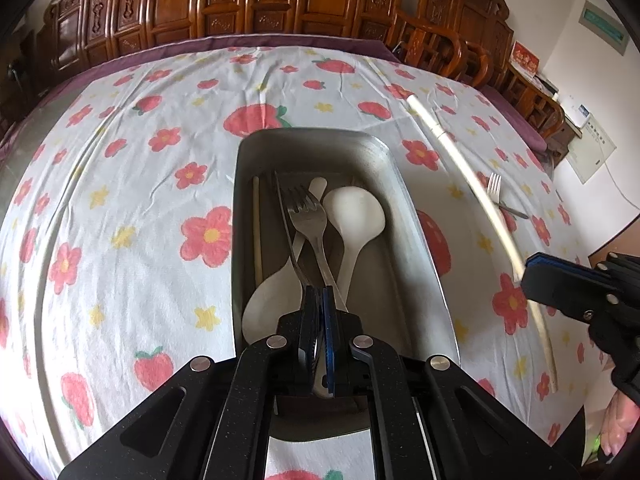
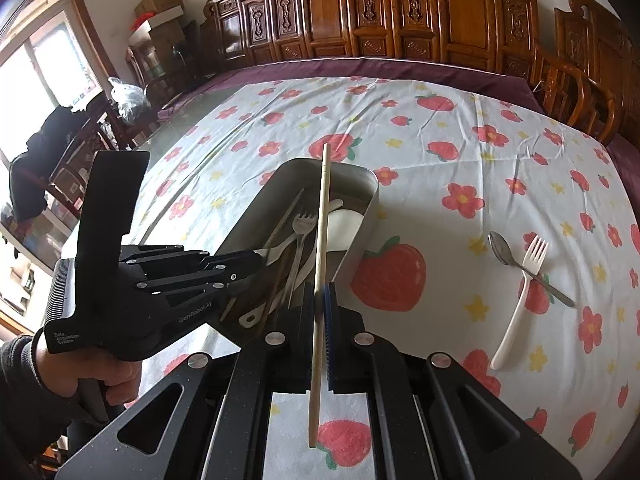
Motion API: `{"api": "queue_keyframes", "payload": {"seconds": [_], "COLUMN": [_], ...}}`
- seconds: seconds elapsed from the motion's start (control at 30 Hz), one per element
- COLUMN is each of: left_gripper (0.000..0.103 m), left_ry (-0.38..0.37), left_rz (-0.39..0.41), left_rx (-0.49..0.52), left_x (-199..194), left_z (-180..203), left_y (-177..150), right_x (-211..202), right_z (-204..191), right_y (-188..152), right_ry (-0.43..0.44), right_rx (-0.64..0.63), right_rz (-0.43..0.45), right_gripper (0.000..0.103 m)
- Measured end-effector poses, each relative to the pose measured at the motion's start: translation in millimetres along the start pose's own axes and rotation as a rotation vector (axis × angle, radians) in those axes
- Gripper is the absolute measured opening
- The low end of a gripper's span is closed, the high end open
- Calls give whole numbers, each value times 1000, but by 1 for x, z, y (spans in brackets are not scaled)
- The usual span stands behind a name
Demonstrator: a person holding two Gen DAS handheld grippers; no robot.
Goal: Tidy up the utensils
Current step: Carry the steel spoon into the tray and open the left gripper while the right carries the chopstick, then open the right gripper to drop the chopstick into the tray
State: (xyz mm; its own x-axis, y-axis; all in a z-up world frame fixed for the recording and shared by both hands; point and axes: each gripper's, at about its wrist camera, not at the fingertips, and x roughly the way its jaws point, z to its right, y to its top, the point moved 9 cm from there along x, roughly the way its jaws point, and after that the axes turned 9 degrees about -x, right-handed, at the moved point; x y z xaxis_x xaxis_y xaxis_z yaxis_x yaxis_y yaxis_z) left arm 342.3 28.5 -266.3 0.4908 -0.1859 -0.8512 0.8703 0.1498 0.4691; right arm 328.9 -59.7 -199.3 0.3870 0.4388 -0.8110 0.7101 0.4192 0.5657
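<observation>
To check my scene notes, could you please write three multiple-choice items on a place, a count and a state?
1. Where is the white fork?
A. In the tray
B. On the tablecloth, right of the tray
C. In a gripper

2. How many utensils lie on the cloth outside the tray?
A. Two
B. Four
C. None

3. What is the right gripper doing?
A. Open over the tray
B. Shut on nothing
C. Shut on a chopstick

Answers:
1 B: the white fork lies on the tablecloth, right of the tray.
2 A: only that fork and the metal spoon crossing it lie there.
3 C: the right gripper has its pads closed on the chopstick.
</observation>
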Motion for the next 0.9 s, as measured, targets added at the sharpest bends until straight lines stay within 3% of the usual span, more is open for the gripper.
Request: {"api": "queue_keyframes", "payload": {"seconds": [0.47,0.6,0.9], "left_gripper": [4,16,19], "left_ry": [16,32,53], "left_rz": [76,92,103], "left_rx": [-8,-13,-16], "left_x": [-44,-55,-67], "left_z": [-29,-43,-63], "left_y": [13,13,10], "right_x": [33,51,86], "right_z": [-23,-31,-28], "right_y": [31,41,34], "right_ry": [67,74,60], "right_rx": [34,48,90], "right_rz": [10,6,-33], "right_gripper": [6,6,6]}}
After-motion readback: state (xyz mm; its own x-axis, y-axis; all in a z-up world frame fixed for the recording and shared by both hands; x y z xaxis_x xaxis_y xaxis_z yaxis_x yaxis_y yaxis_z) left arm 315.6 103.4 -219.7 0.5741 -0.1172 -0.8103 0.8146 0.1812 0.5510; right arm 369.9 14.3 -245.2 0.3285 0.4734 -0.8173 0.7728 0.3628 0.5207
